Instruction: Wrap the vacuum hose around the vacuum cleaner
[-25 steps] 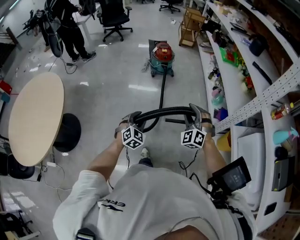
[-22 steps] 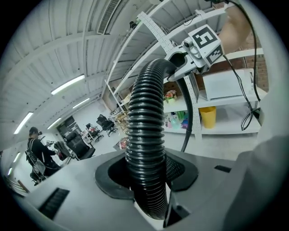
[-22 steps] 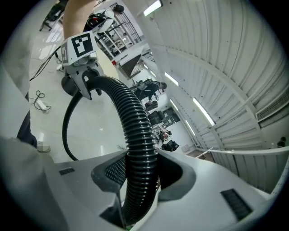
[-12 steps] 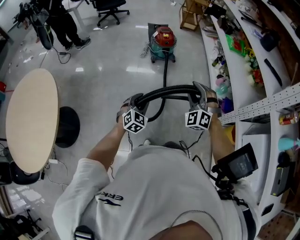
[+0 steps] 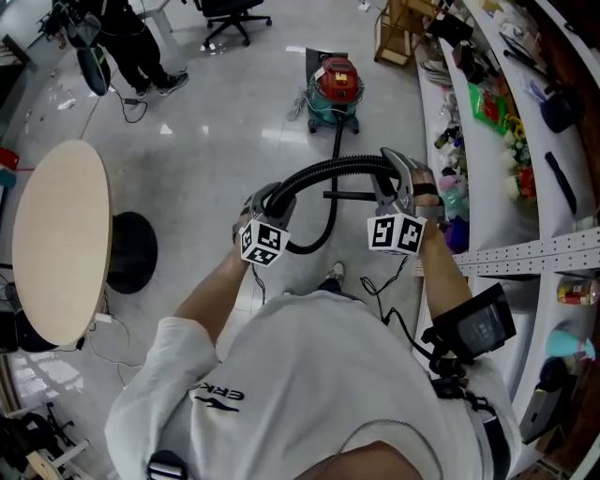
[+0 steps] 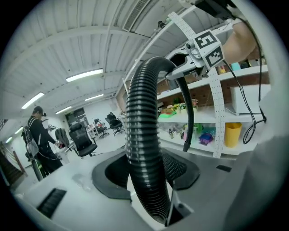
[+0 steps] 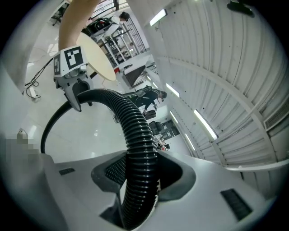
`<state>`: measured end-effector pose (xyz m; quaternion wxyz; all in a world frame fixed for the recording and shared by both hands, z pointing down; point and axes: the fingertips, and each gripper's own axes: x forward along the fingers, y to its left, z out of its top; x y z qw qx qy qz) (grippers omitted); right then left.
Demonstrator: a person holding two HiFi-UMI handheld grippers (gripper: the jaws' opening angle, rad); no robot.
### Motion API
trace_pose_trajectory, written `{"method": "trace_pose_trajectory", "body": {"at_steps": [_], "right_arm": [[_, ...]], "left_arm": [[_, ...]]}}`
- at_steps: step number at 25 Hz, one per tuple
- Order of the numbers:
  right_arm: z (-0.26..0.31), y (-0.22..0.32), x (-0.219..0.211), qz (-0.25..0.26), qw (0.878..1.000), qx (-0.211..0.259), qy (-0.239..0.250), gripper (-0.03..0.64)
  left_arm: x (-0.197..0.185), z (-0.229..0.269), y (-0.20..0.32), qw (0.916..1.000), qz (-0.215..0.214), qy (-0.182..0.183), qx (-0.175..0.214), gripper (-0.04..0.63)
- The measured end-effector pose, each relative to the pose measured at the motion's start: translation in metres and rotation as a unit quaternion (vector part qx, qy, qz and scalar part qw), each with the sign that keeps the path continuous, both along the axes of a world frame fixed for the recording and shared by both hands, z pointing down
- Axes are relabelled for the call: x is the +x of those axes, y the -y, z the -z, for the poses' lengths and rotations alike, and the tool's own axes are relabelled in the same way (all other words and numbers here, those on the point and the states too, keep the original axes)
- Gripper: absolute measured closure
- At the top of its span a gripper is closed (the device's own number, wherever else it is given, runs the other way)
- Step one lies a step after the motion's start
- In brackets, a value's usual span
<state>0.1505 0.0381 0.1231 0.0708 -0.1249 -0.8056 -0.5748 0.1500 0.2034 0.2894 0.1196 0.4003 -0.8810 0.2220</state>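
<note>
A red-and-teal vacuum cleaner (image 5: pixel 335 89) stands on the floor ahead. Its black ribbed vacuum hose (image 5: pixel 328 169) runs from it, loops below my hands and arches between both grippers. My left gripper (image 5: pixel 272 197) has the hose (image 6: pixel 142 135) between its jaws, which are opening; the pads still touch the ribs. My right gripper (image 5: pixel 394 169) is shut on the hose (image 7: pixel 137 149) farther along. Each gripper view shows the other gripper at the far end of the arch: the right one (image 6: pixel 189 63), the left one (image 7: pixel 76 92).
A round beige table (image 5: pixel 56 244) on a black base stands at the left. White shelves (image 5: pixel 497 122) full of small items line the right side. A person (image 5: pixel 131 37) and an office chair (image 5: pixel 230 14) are at the back left. A wooden rack (image 5: pixel 398 28) stands near the vacuum.
Both grippers have carried the hose forward, nearer to the vacuum cleaner. The slack loop beneath the hands has grown and swung under the left gripper.
</note>
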Motion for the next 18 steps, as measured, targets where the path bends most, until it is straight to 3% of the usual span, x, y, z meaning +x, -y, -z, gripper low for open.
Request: {"method": "trace_pose_trajectory", "body": {"at_steps": [7, 11, 14, 18], "right_arm": [[0.042, 0.046, -0.069, 0.031, 0.999, -0.001, 0.029, 0.448], [0.051, 0.065, -0.096, 0.05, 0.998, 0.004, 0.04, 0.448], [0.069, 0.088, -0.119, 0.044, 0.997, -0.017, 0.056, 0.448], [0.092, 0.115, -0.145, 0.046, 0.996, -0.031, 0.072, 0.448]], "left_arm": [[-0.044, -0.028, 0.02, 0.9979, 0.044, -0.047, 0.006, 0.413], [-0.065, -0.035, 0.048, 0.9946, 0.06, -0.077, 0.036, 0.413], [-0.073, -0.052, 0.061, 0.9907, 0.068, -0.115, 0.025, 0.406], [-0.081, -0.073, 0.065, 0.9863, 0.089, -0.138, 0.012, 0.403]]}}
